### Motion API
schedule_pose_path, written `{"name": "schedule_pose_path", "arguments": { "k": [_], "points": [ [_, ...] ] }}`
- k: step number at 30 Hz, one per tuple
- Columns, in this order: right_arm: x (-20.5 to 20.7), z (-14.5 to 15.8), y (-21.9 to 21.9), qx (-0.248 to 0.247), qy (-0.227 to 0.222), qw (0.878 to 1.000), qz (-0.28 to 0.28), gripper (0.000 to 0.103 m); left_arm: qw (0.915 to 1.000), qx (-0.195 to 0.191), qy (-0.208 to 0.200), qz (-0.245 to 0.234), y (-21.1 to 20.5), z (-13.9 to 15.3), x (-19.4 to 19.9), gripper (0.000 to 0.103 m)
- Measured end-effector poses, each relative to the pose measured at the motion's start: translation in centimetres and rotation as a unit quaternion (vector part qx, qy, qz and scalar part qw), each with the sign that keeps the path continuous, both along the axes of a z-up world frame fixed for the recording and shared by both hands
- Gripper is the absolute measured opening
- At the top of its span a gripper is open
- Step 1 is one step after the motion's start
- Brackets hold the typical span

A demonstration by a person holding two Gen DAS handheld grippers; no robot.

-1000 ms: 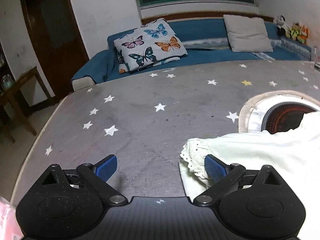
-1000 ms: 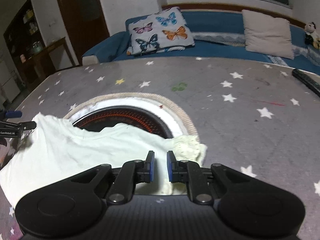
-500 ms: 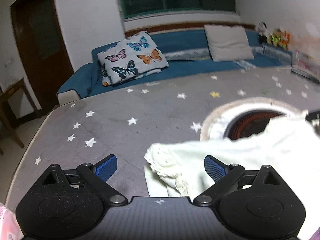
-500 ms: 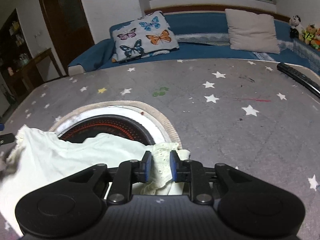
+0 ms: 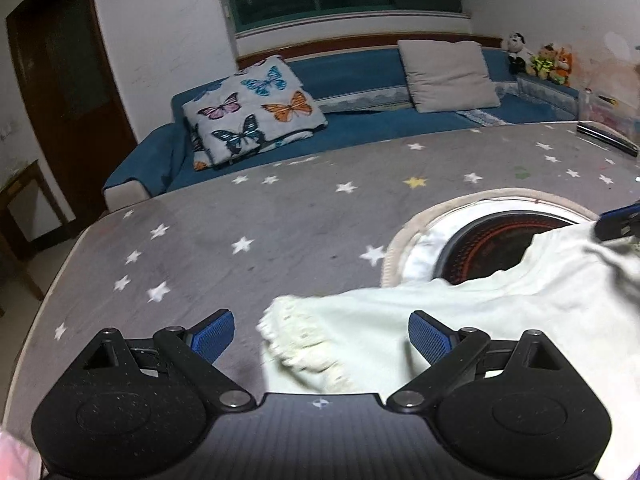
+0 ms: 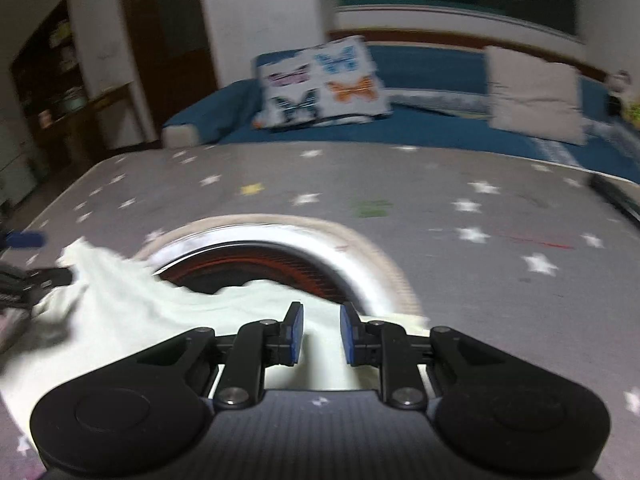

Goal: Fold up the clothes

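Observation:
A pale cream garment (image 5: 480, 304) lies spread on the grey star-print table (image 5: 240, 232), and its upper edge overlaps a round hot-plate (image 5: 500, 240). My left gripper (image 5: 320, 320) is wide open, with the garment's lace-trimmed sleeve (image 5: 296, 340) lying between its blue fingers. In the right wrist view, my right gripper (image 6: 321, 312) hovers over the garment (image 6: 140, 304) near its other sleeve. Its fingers are a small gap apart, and cloth shows in that gap. A blue finger of the other gripper (image 6: 24, 239) shows at the far left. The view is blurred.
The hot-plate (image 6: 248, 260) sits in a pale ring in the table's middle. A dark remote (image 5: 604, 138) lies at the table's far right edge. Beyond the table, a blue sofa carries a butterfly pillow (image 5: 252, 116) and a beige cushion. Something pink (image 5: 12, 456) shows bottom left.
My left gripper has moved right, so the lace sleeve now lies between its open fingers. The right gripper's fingers are slightly wider apart than a second ago, and its view has swung.

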State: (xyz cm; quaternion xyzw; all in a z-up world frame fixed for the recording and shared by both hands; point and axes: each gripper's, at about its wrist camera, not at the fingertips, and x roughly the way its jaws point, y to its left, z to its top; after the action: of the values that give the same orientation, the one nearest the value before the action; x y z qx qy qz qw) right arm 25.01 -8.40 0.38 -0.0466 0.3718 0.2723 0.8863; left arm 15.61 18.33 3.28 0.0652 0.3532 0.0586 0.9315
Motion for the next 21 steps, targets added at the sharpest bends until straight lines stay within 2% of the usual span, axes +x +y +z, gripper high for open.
{"name": "schedule_pose_path", "arguments": {
  "k": [8, 11, 13, 15, 21],
  "points": [
    [0.3, -1.5, 5.7, -0.028, 0.022, 0.996, 0.080, 0.020, 0.9998, -0.001, 0.015, -0.016, -1.3, -1.2, 1.3, 0.096],
    [0.4, -2.2, 6.6, -0.037, 0.003, 0.997, 0.060, 0.020, 0.9997, 0.000, 0.018, -0.015, -1.2, -1.6, 1.2, 0.096],
    [0.6, -2.4, 6.6, -0.046, -0.013, 0.999, 0.026, 0.030, 0.9997, -0.002, 0.020, -0.013, -1.1, -1.7, 1.0, 0.096],
    [0.8, -2.5, 6.3, -0.036, -0.009, 0.999, 0.007, 0.029, 0.9997, -0.003, 0.021, -0.011, -0.9, -1.9, 0.8, 0.096],
    [-0.5, -1.3, 6.5, -0.015, -0.017, 0.999, 0.033, 0.030, 0.9996, -0.008, 0.025, -0.005, -0.4, -2.3, 0.2, 0.096]
  ]
}}
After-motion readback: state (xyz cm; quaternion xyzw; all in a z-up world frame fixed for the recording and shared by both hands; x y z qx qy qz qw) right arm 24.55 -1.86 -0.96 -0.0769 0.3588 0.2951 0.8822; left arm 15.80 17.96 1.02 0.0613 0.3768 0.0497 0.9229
